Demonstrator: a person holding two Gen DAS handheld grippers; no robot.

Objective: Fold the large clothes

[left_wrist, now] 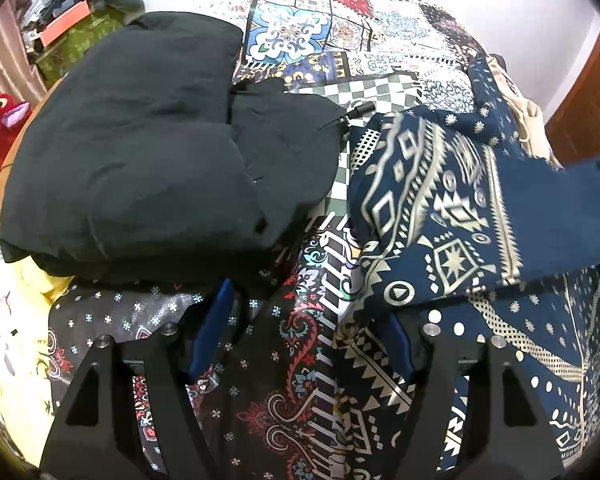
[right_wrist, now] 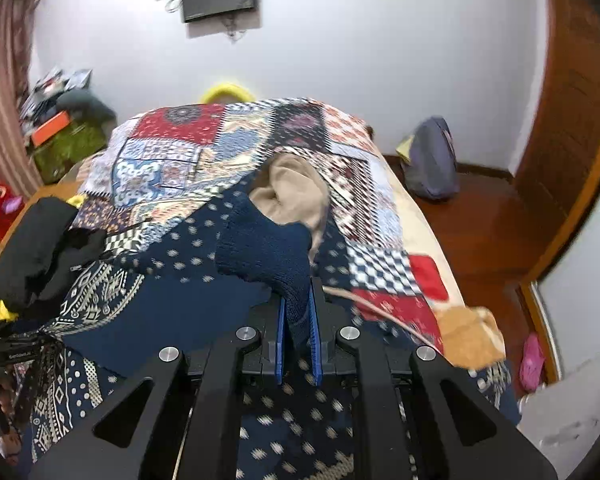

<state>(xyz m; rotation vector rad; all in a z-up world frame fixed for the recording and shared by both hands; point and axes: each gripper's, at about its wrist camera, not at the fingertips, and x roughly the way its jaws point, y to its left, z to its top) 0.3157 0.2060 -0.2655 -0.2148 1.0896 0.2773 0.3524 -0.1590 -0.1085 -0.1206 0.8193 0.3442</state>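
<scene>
Navy ribbed cuff (right_wrist: 276, 264) pinched in right tongs (right_wrist: 298, 320); left tongs (left_wrist: 306, 332) spread, empty, beside black folded jacket (left_wrist: 140, 152).

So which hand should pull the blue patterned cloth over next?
Probably the right. The right gripper is already shut on a fold of the navy blue cloth with cream patterns, lifted off the patchwork bedspread. The left gripper hangs open, holding nothing.
</scene>
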